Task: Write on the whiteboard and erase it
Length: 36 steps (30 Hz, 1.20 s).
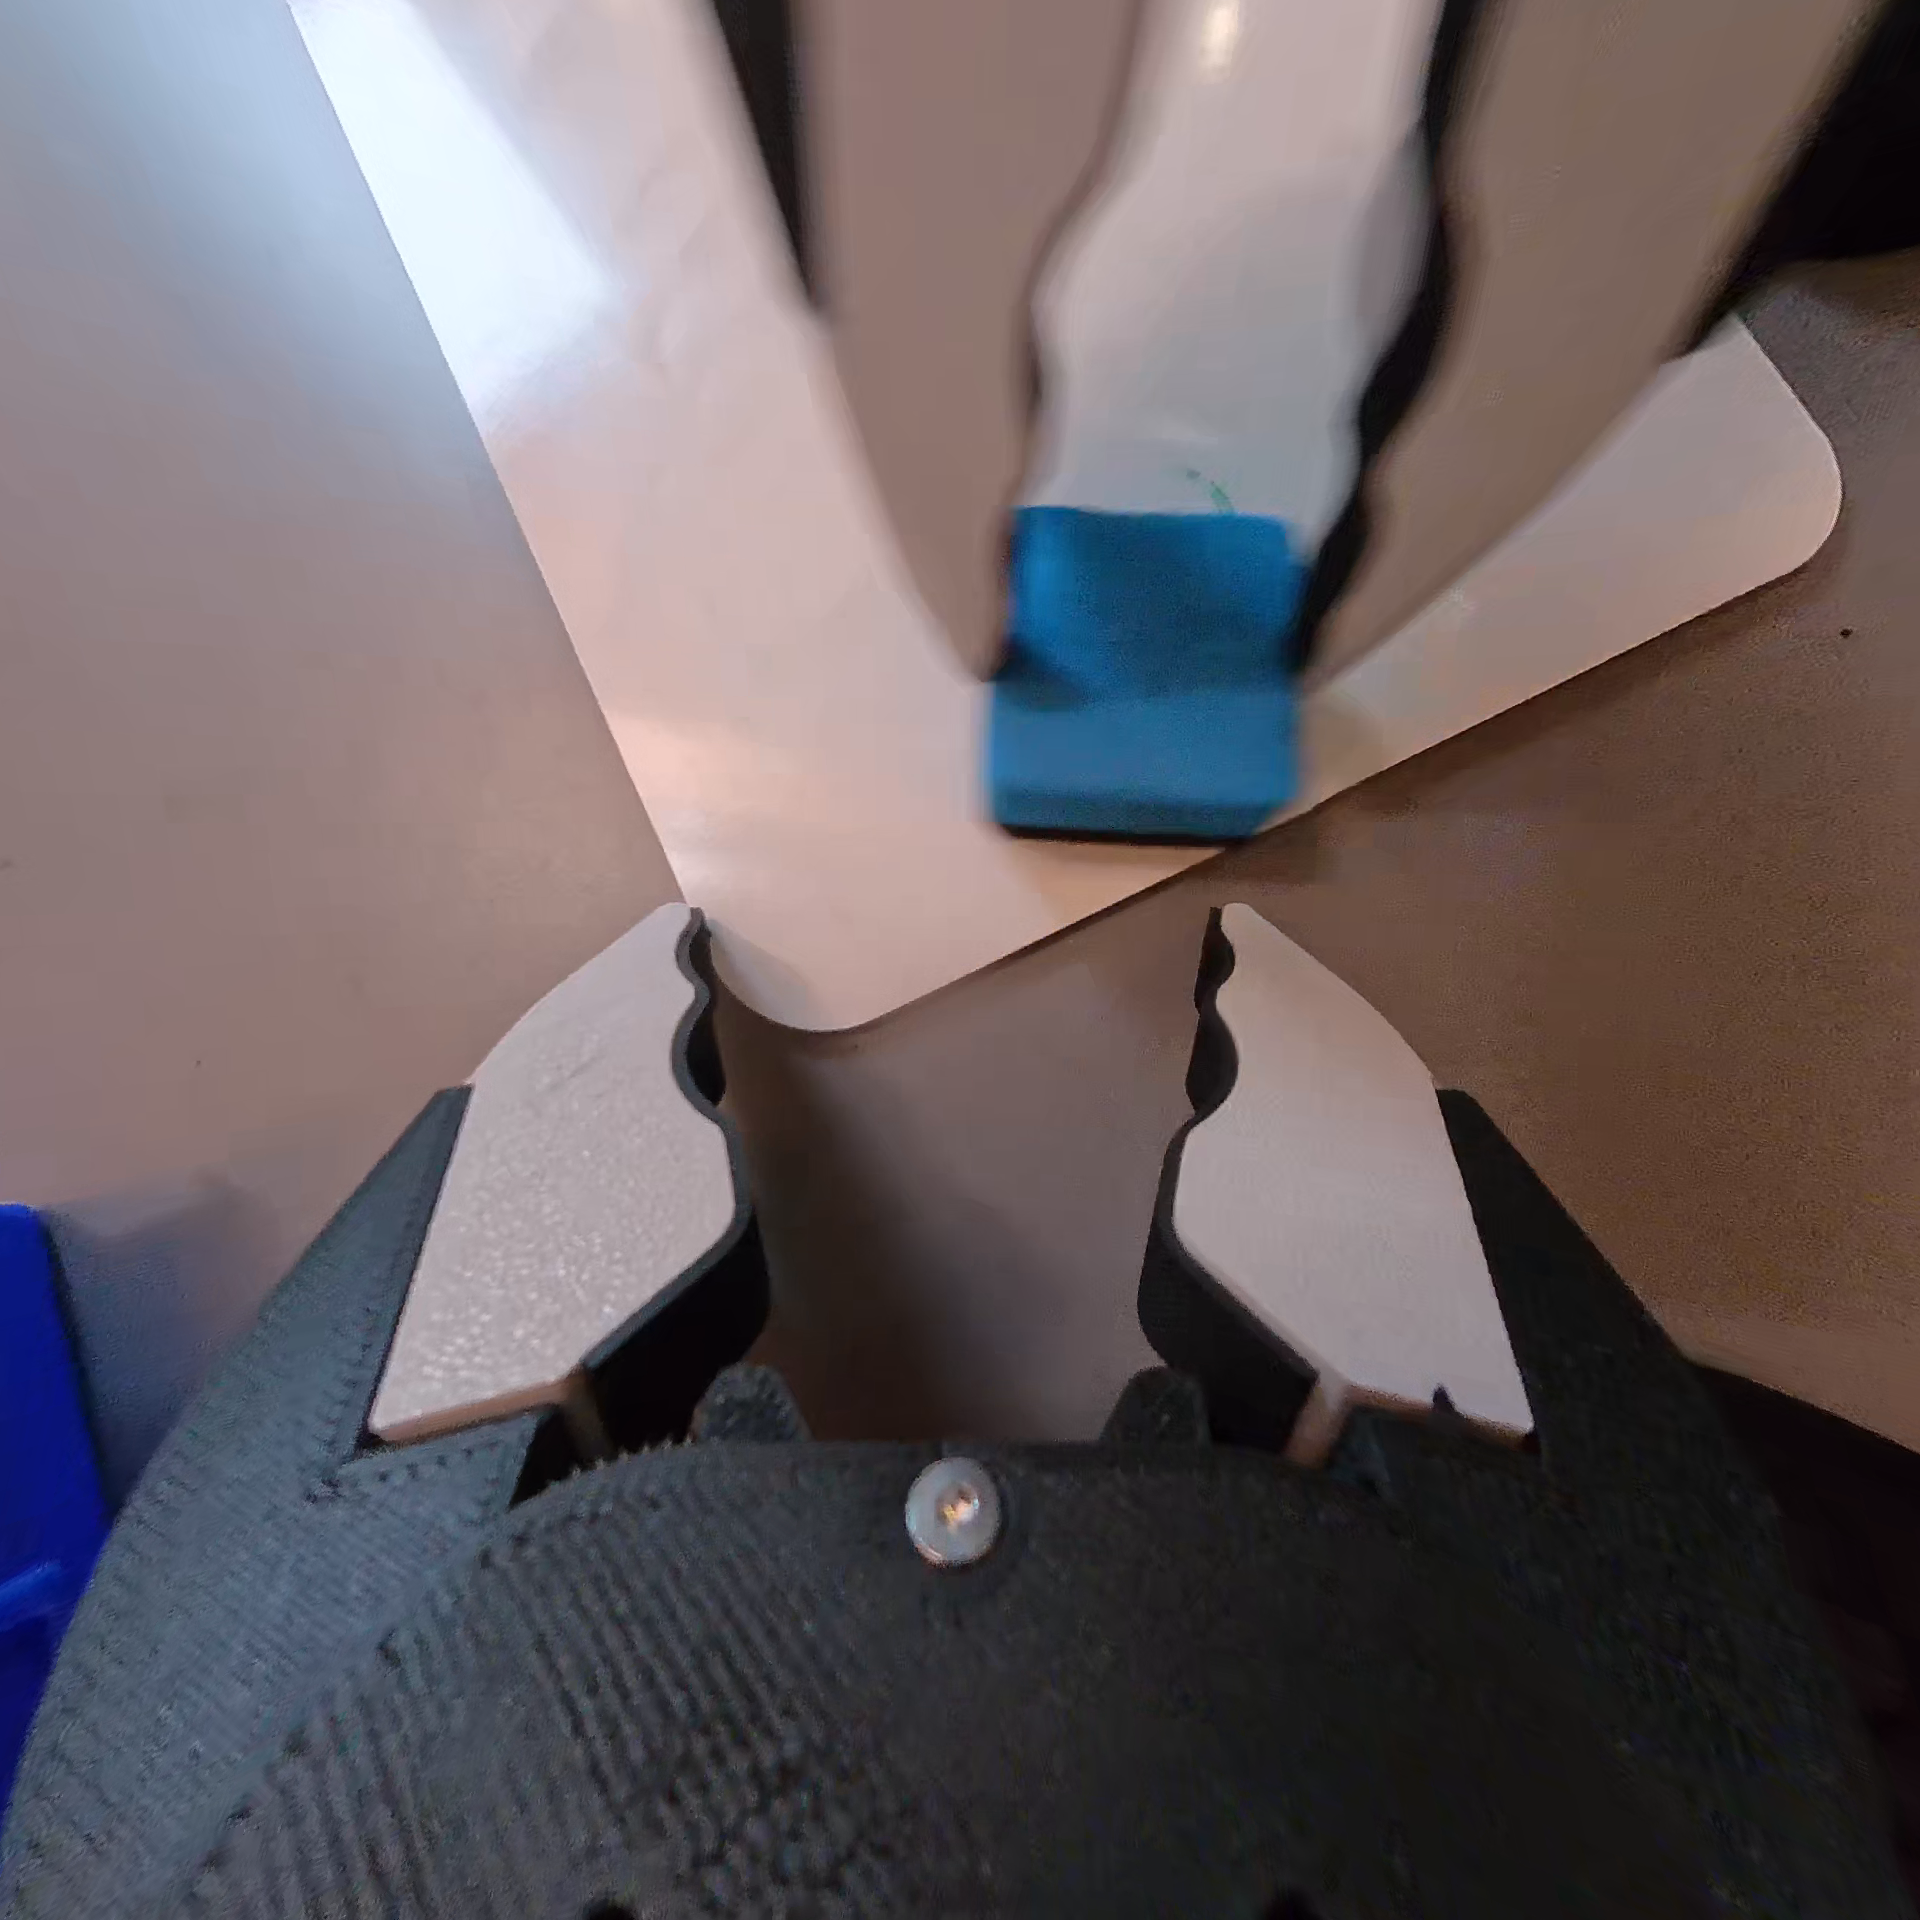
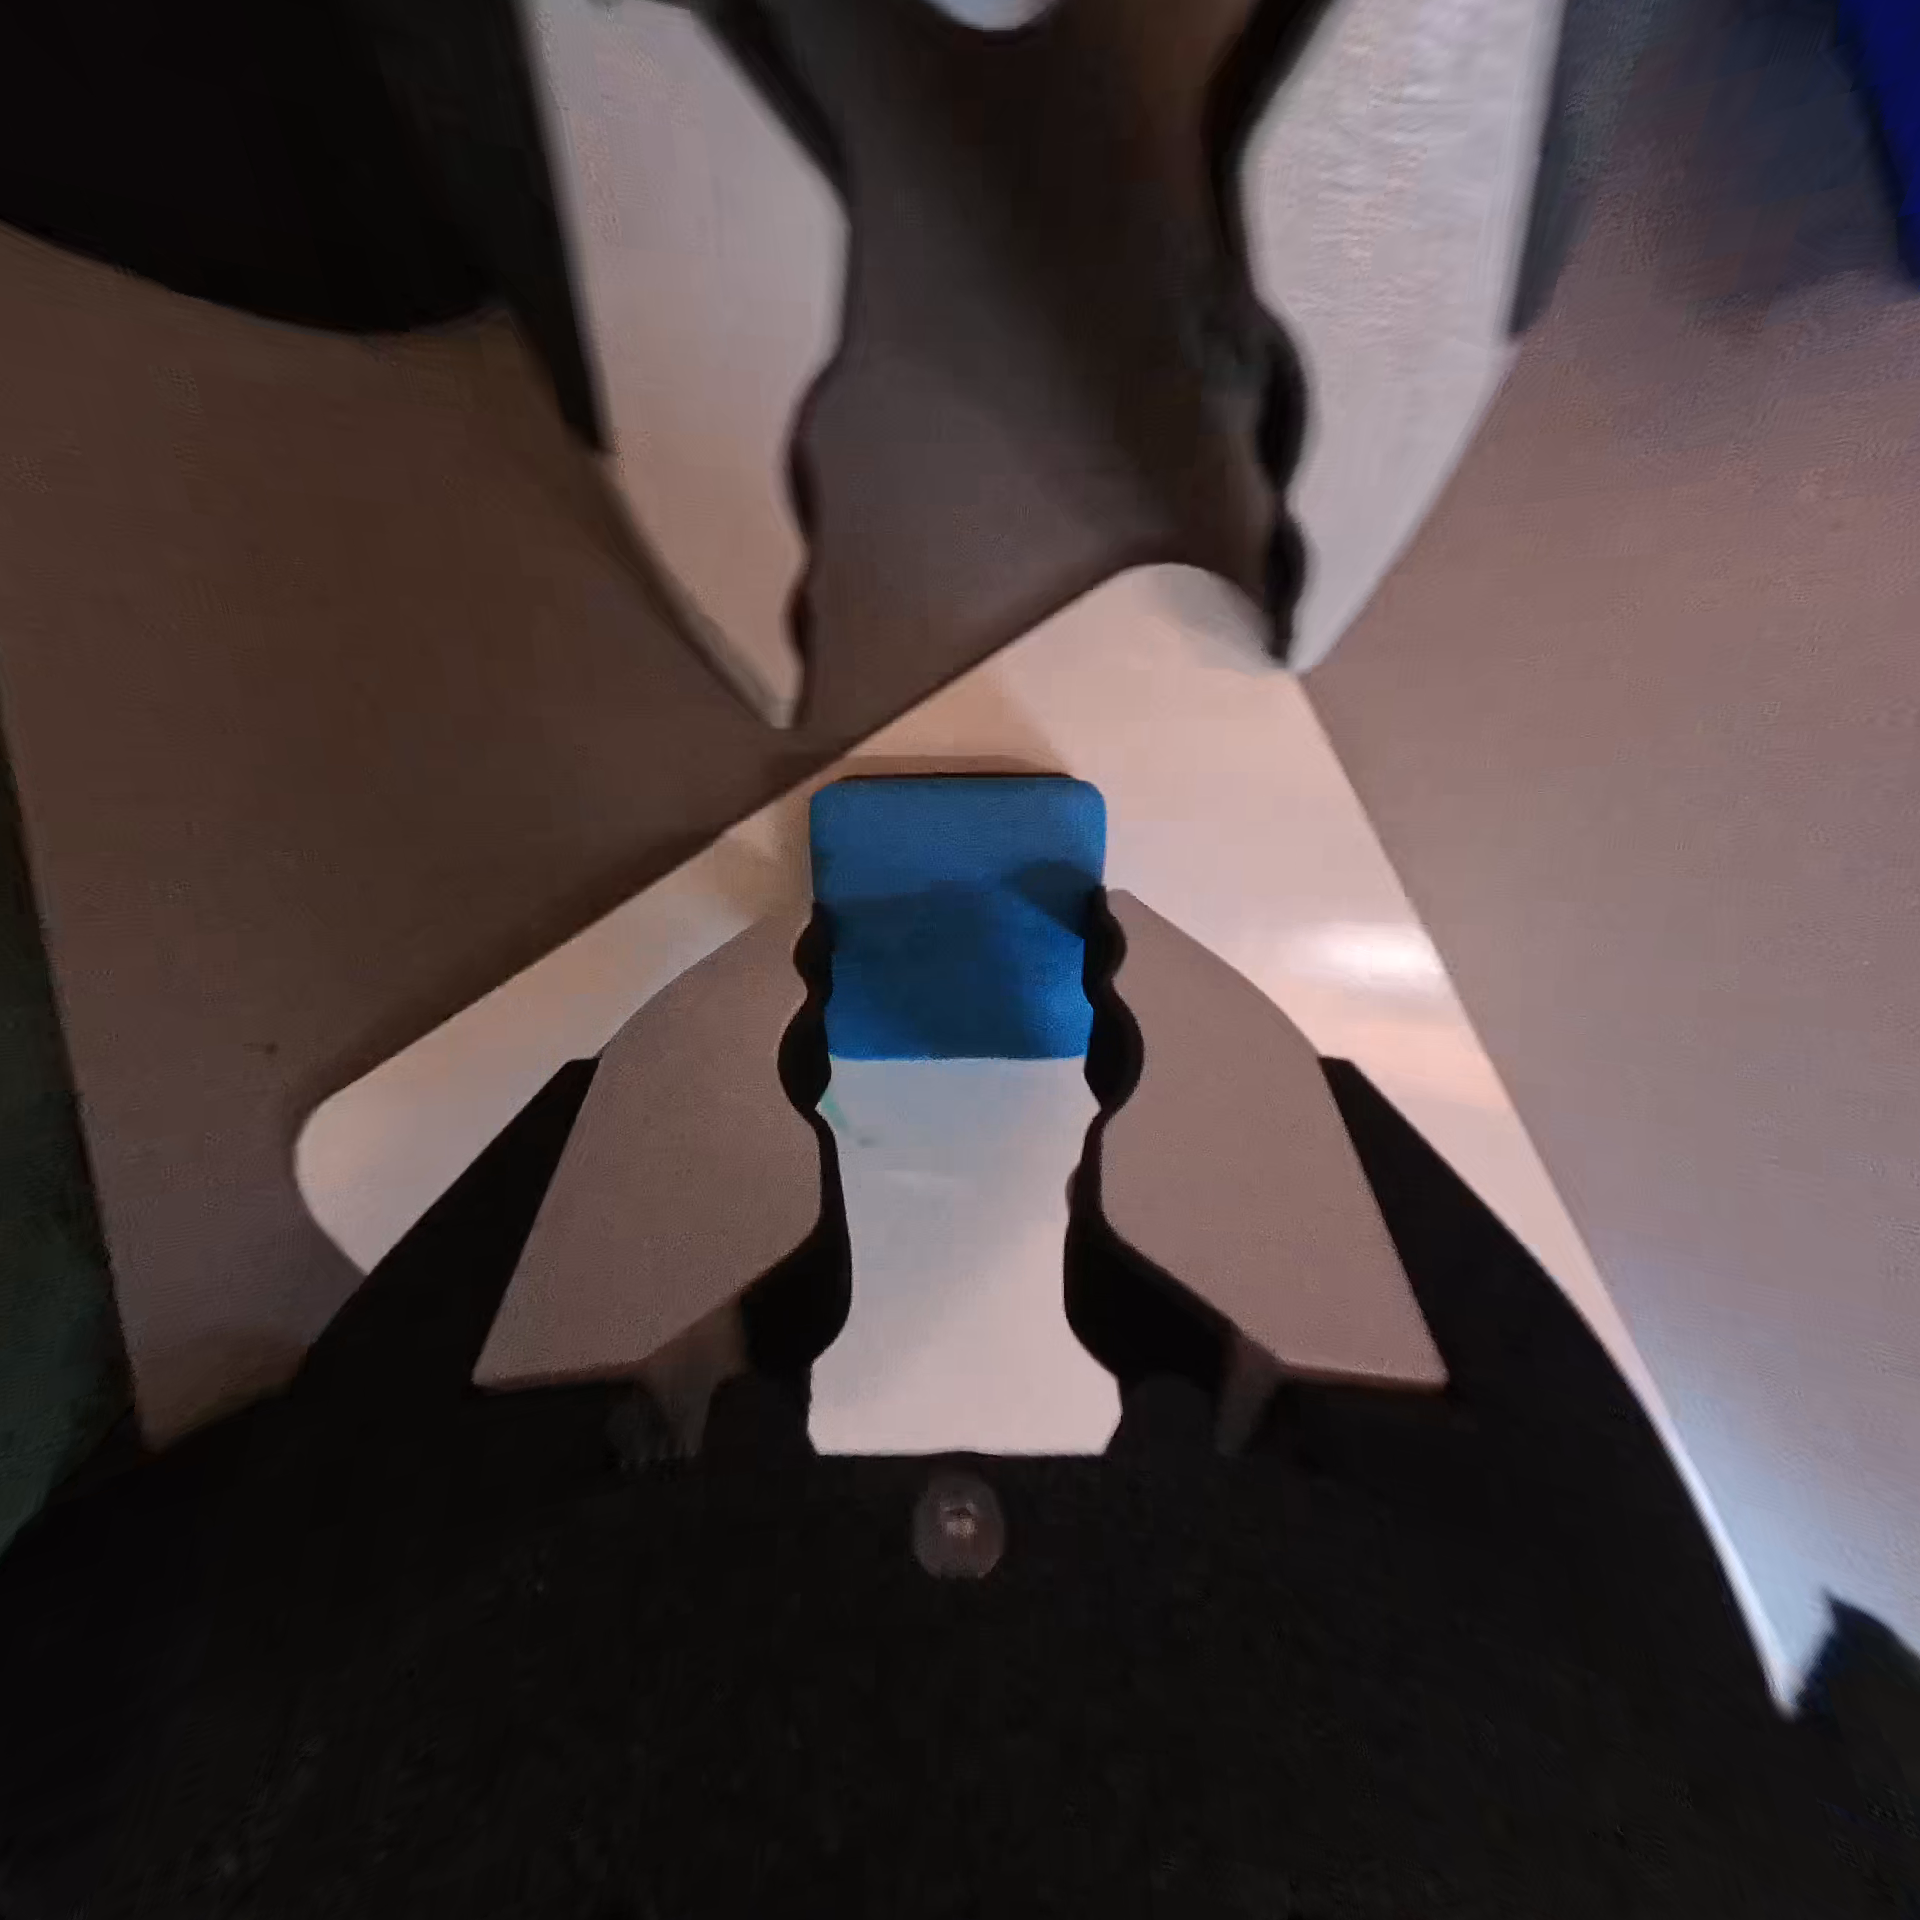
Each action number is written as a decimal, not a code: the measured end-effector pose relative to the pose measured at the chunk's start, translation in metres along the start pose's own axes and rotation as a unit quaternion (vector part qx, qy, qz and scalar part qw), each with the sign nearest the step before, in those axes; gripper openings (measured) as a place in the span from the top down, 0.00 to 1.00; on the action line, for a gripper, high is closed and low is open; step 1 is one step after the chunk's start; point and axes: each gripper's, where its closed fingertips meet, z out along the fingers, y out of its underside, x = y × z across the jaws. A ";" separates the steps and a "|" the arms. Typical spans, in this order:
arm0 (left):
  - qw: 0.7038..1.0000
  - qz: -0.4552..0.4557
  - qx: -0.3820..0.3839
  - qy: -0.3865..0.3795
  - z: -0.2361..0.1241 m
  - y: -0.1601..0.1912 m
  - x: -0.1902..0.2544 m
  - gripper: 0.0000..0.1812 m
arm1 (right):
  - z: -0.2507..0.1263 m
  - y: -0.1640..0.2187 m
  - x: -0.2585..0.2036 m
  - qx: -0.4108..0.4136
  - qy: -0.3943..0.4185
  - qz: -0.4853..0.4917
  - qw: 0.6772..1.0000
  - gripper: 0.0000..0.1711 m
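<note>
One whiteboard point(image 1: 644, 582), one eraser point(image 1: 1143, 675), two grippers

Left tongs point(image 1: 956, 925) spread, right tongs point(image 2: 956, 914) clamped

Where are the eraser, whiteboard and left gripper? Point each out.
eraser point(image 2: 956, 925): right wrist view, blue top face between the jaws.
whiteboard point(image 1: 644, 582): left wrist view, bare white surface left of the eraser.
left gripper point(image 1: 956, 925): left wrist view, midway between its open jaws.

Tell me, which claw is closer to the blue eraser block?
Right. The right claw grips the blue foam eraser block on the white board. The left claw sits open at the board's corner, apart.
</note>
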 end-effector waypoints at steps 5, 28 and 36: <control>1.000 0.001 0.000 0.001 0.000 0.000 0.000 0.51 | -0.011 0.028 0.019 -0.025 0.015 0.036 0.999 0.72; 1.000 0.001 0.000 0.001 0.000 0.000 0.001 0.51 | -0.011 0.032 -0.020 -0.004 0.003 0.026 1.000 0.72; 1.000 0.002 0.001 0.000 0.000 -0.001 0.002 0.52 | -0.050 0.134 0.077 -0.032 0.077 0.215 0.973 0.72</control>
